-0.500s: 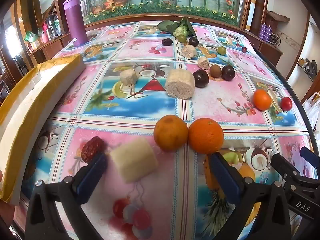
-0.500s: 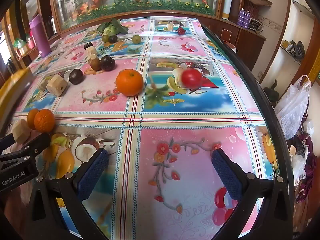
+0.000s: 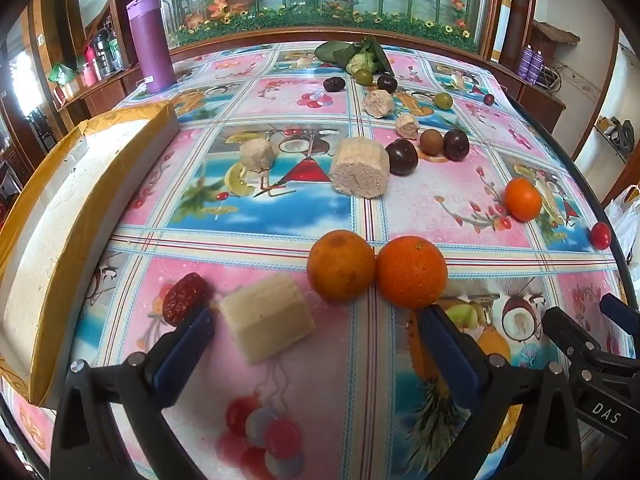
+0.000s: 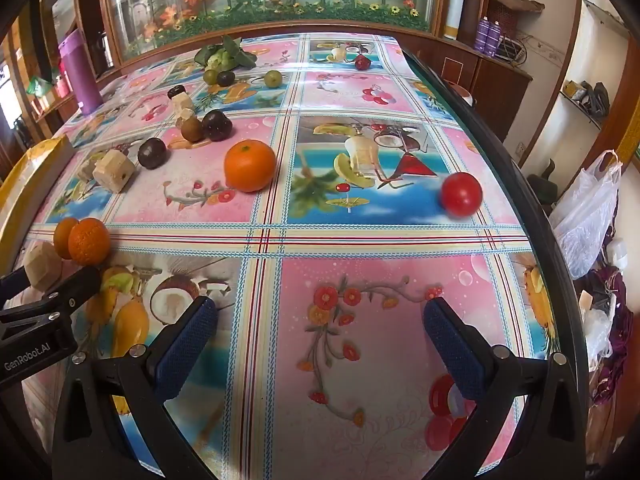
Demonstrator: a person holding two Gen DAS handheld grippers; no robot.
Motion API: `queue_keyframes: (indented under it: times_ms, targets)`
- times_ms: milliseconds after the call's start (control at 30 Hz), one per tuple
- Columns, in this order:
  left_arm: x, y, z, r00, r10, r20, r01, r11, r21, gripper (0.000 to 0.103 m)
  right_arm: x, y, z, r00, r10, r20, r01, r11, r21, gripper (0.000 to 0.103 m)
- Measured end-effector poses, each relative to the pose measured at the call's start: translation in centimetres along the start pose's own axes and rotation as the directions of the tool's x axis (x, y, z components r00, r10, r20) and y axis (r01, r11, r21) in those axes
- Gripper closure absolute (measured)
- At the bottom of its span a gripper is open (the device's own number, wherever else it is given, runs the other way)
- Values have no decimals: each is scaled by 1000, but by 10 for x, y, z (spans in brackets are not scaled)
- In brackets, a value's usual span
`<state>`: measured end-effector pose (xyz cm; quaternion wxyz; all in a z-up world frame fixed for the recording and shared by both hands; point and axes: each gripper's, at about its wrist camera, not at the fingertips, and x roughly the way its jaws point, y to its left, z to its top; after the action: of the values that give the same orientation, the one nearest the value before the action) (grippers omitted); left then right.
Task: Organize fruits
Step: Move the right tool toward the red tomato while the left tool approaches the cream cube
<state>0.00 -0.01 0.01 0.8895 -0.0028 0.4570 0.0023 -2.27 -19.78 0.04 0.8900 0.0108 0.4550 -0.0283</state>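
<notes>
Two oranges (image 3: 340, 266) (image 3: 412, 272) touch side by side just beyond my left gripper (image 3: 316, 320), which is open and holds nothing. A pale cut block (image 3: 266, 328) lies between its fingers, and a red date (image 3: 186, 298) sits by the left fingertip. My right gripper (image 4: 320, 308) is open over bare tablecloth. Ahead of it lie a third orange (image 4: 250, 166) and a red tomato (image 4: 460, 194), the tomato near the table's right edge. Dark plums (image 3: 401, 156), green fruits (image 3: 443, 101) and more pale chunks (image 3: 360, 172) are scattered farther back.
A long white foam box (image 3: 60, 220) with yellow tape runs along the left side. A purple bottle (image 3: 151, 40) stands at the far left corner, a leafy bunch (image 3: 352, 54) at the far edge. A plastic bag (image 4: 588, 208) hangs beyond the table's right rim.
The red tomato has rolled to the right, toward the table's edge. Both grippers and the other fruits have hardly shifted.
</notes>
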Motion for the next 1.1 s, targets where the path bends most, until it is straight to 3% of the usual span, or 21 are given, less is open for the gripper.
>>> queue_keyframes:
  times_ms: [700,900,1100]
  targets:
    - [0,1,0,1000,-11,-4,11,1000,11,0,-3,1,8,1000,-7,-26,7,1000,-7,0]
    - [-13,22,7,999,-28,25,30,998,-54,0,-48,17,13,989,-1,146,7,999,-37,0]
    - [-42,41,13,995,-9,103,15,998,-60,0,-63,34,18,990,52,128,-46,998,-49,0]
